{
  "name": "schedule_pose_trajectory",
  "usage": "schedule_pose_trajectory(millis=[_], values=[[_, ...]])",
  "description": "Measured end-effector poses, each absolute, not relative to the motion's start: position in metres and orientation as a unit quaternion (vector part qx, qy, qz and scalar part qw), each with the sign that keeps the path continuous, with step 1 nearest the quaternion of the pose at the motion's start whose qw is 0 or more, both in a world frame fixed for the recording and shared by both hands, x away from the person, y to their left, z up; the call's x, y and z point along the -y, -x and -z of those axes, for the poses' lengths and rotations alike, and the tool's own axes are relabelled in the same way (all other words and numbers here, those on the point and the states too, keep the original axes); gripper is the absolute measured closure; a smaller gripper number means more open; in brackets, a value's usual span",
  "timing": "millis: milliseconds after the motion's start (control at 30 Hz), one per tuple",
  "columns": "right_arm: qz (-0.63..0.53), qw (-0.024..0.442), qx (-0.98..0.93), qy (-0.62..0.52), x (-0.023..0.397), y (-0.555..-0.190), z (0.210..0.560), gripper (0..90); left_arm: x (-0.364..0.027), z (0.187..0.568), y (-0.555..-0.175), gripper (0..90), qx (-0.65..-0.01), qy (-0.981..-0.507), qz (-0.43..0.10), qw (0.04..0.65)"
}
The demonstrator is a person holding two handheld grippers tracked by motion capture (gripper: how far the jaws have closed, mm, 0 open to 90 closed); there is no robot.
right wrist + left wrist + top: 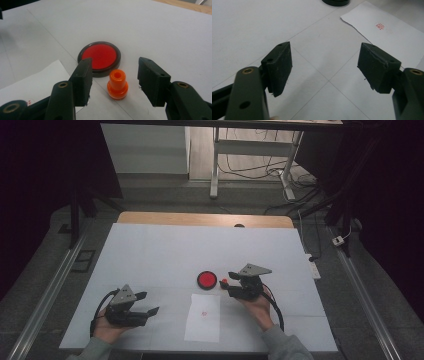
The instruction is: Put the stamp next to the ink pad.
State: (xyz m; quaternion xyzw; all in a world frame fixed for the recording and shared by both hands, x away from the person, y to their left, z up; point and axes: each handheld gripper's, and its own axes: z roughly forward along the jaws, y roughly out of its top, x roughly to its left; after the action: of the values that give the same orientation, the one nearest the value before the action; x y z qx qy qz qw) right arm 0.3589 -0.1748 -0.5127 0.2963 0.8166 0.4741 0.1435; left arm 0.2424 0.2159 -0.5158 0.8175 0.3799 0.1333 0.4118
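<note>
A small orange stamp [117,85] stands upright on the white table between the jaws of my right gripper [113,80]; there is a gap on each side and neither pad touches it. Just beyond it lies a round red ink pad [102,56] in a dark rim. In the high view the stamp [224,282] sits right of the ink pad [206,279], at the tips of the right gripper [229,283]. A white paper sheet [203,317] bearing a red stamp mark [204,313] lies near the front edge. My left gripper [149,303] rests open and empty, left of the sheet.
In the left gripper view the jaws [324,67] stand wide over bare table, with the paper [387,37] and its red mark [381,26] to the upper right. The white table cover [150,255] ends at a wooden strip [205,219] at the back.
</note>
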Motion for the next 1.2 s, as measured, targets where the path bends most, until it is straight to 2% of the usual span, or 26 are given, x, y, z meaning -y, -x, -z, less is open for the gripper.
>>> schedule_pose_trajectory(millis=[600,1000,1200], values=[[-0.484,0.171,-0.809,-0.288,0.224,-0.323,0.497,44.4,-0.216,0.519,-0.245,27.6,-0.382,-0.819,-0.132,0.408],[-0.479,0.191,-0.799,-0.310,0.288,-0.288,0.503,44.4,-0.215,0.519,-0.246,27.5,-0.383,-0.818,-0.132,0.407],[-0.463,0.198,-0.808,-0.306,0.301,-0.284,0.509,44.4,-0.217,0.520,-0.247,27.5,-0.385,-0.816,-0.135,0.409]])
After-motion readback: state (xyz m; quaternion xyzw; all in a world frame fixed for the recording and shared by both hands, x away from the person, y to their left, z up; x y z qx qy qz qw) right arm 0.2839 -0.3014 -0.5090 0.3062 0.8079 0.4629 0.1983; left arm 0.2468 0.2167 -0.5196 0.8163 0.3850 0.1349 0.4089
